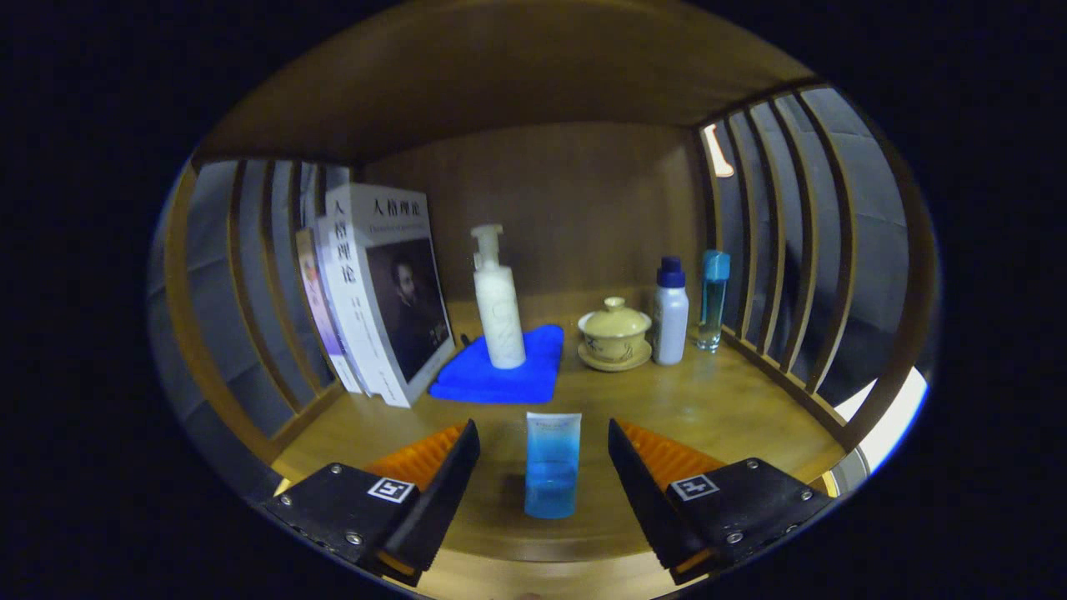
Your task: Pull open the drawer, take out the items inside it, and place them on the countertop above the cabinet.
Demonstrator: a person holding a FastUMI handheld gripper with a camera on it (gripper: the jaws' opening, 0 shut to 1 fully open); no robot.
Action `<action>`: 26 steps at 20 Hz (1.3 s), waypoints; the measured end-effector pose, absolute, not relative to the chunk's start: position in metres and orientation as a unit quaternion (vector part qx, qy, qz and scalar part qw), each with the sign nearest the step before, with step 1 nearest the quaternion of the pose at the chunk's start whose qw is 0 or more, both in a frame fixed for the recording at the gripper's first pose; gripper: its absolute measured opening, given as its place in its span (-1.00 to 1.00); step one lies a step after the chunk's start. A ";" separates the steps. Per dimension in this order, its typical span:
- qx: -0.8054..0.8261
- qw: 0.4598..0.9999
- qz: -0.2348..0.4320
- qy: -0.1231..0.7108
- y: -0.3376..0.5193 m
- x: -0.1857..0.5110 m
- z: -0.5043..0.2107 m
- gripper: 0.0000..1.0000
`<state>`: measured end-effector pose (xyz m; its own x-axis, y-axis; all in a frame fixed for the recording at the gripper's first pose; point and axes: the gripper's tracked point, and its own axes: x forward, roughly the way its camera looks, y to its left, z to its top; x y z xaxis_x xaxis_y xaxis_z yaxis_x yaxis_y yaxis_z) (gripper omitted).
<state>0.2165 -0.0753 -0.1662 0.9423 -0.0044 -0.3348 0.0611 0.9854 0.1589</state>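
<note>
the gripper [543, 467] is released, fingers spread on either side of a blue tube [552, 465] standing upright on the wooden countertop [708, 408], touching neither finger. risk, as i judge it: a sideways drift while backing away could clip the tube and topple it toward the blue cloth [500, 375].

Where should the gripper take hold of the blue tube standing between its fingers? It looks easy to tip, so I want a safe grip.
Grip the blue tube by its lower body, straight from the front. It stands upright on its cap, midway between the open gripper fingers with a gap either side, so closing level on its narrow sides should hold it.
</note>
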 end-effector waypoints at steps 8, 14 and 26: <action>0.084 0.991 -0.024 0.097 -0.078 0.123 -0.127 0.89; 0.022 0.997 -0.026 0.071 -0.055 0.047 -0.138 0.89; -0.017 0.999 -0.007 0.047 -0.029 -0.066 -0.179 0.90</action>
<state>-0.0662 -0.0292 -0.1792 0.9955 -0.0156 -0.0930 0.0125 0.9993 -0.0339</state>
